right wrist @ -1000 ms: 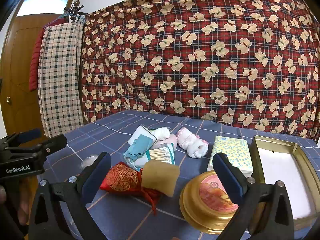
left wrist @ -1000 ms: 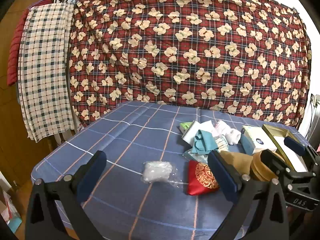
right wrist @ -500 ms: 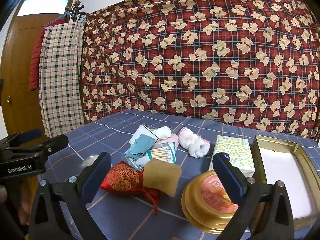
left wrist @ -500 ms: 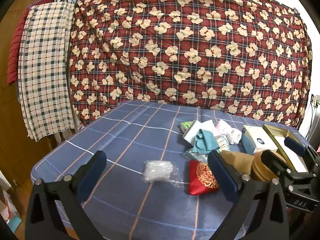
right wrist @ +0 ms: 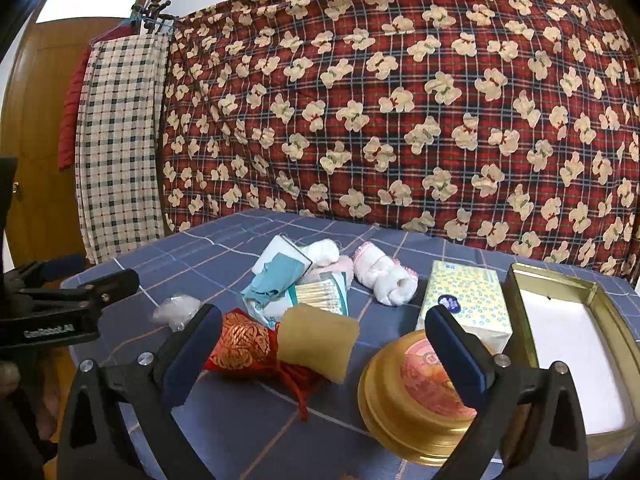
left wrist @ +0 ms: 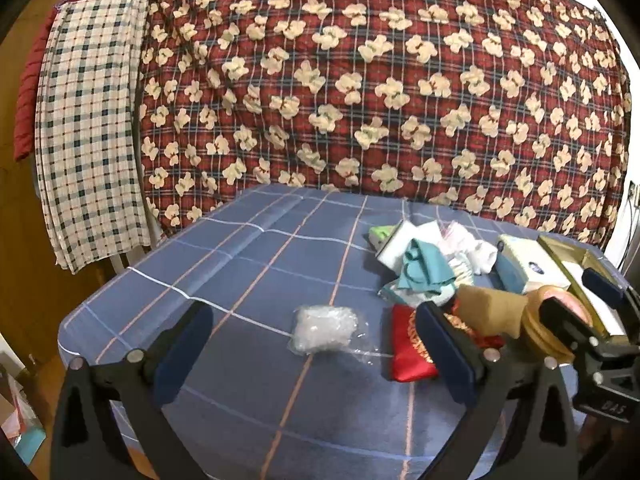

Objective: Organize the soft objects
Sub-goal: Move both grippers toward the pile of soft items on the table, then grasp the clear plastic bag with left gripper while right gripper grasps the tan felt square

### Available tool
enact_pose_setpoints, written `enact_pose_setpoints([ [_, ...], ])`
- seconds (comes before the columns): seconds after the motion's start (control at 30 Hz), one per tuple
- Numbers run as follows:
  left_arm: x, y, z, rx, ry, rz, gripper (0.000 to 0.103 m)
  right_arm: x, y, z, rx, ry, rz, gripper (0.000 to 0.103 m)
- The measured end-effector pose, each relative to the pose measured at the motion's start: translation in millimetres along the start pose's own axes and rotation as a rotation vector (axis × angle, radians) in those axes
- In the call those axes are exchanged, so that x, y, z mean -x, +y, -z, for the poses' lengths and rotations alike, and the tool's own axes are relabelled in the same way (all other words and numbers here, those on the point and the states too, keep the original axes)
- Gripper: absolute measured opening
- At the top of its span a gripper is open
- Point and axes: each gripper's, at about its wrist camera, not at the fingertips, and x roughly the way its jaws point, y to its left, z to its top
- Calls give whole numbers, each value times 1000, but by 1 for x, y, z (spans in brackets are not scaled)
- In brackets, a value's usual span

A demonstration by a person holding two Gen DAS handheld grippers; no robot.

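Soft items lie piled on the blue checked table point(left wrist: 240, 264): a clear plastic bag point(left wrist: 324, 329) point(right wrist: 176, 309), a red and gold pouch point(left wrist: 408, 349) point(right wrist: 244, 345), a tan sponge point(right wrist: 318, 341) point(left wrist: 490, 312), a teal cloth point(right wrist: 276, 280) point(left wrist: 424, 270), a cotton swab pack point(right wrist: 320, 294), rolled white socks point(right wrist: 386, 274) and a tissue pack point(right wrist: 466, 300). My left gripper point(left wrist: 312, 354) hovers open just before the clear bag. My right gripper point(right wrist: 320, 354) hangs open above the sponge and pouch, with nothing between its fingers. It also shows at the right edge of the left wrist view point(left wrist: 592, 304).
An open gold rectangular tin point(right wrist: 600, 300) with a white lining stands at the right. A round gold tin point(right wrist: 400, 400) sits near the front edge beside it. A red patterned quilt point(right wrist: 400, 100) hangs behind the table, and a checked cloth point(right wrist: 120, 140) hangs at the left.
Both grippers have stayed open and nearly still. The views have shifted only very slightly; nothing on the table has moved.
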Motion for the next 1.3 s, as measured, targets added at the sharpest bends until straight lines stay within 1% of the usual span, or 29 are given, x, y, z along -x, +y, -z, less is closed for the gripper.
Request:
enact_pose_setpoints([
  [0.13, -25, 4, -2, -18, 39, -31, 102, -2, -2, 2, -7, 9, -11, 102],
  [0.17, -32, 5, -1, -19, 65, -38, 101, -2, -3, 1, -6, 12, -16, 102],
  [0.23, -41, 6, 2, -20, 90, -29, 100, -4, -2, 3, -4, 19, -23, 102],
  [0.3, -49, 7, 4, -22, 118, -32, 96, -8, -3, 3, -5, 29, -30, 102],
  [0.4, -61, 6, 4, -29, 158, -30, 96, -12, -2, 4, 1, 44, -40, 102],
  [0.43, -64, 5, 3, -38, 163, -32, 96, -13, -1, 4, 4, 48, -44, 101],
  [0.47, -68, 3, 3, -53, 176, -42, 94, -15, 1, 4, 11, 54, -46, 97],
  [0.5, -71, 3, 2, -56, 188, -49, 90, -17, 1, 3, 17, 60, -50, 92],
  [0.53, -74, 3, 1, -57, 203, -43, 88, -19, 2, 2, 24, 71, -56, 82],
  [0.57, -77, 3, 1, -61, 214, -40, 85, -22, 3, 2, 28, 85, -58, 79],
  [0.63, -83, 4, 0, -67, 233, -50, 81, -28, 5, 1, 36, 104, -65, 79],
  [0.73, -86, 4, 0, -74, 245, -32, 75, -35, 7, -1, 45, 128, -67, 79],
  [0.77, -86, 4, 0, -79, 245, -23, 65, -37, 8, -2, 52, 139, -65, 79],
  [0.8, -87, 2, 0, -86, 249, -18, 49, -40, 9, -3, 53, 152, -68, 79],
  [0.83, -90, 2, 2, -95, 260, -17, 46, -42, 10, -5, 53, 164, -69, 79],
  [0.93, -89, 2, 1, -95, 254, -8, 42, -51, 15, -10, 72, 206, -66, 74],
  [1.0, -88, 1, 1, -101, 247, -5, 40, -56, 16, -12, 84, 225, -53, 74],
  [1.1, -88, 1, 2, -99, 244, -4, 40, -64, 15, -14, 87, 254, -24, 73],
  [1.13, -88, 1, 2, -97, 243, 0, 40, -66, 13, -14, 82, 267, -22, 69],
  [1.17, -88, 1, 2, -91, 242, 2, 40, -70, 13, -14, 83, 285, -21, 63],
  [1.23, -88, 3, 2, -80, 242, 8, 40, -76, 12, -11, 88, 318, -13, 60],
  [1.3, -88, 3, 2, -82, 240, 8, 40, -78, 10, -11, 94, 327, -4, 52],
])
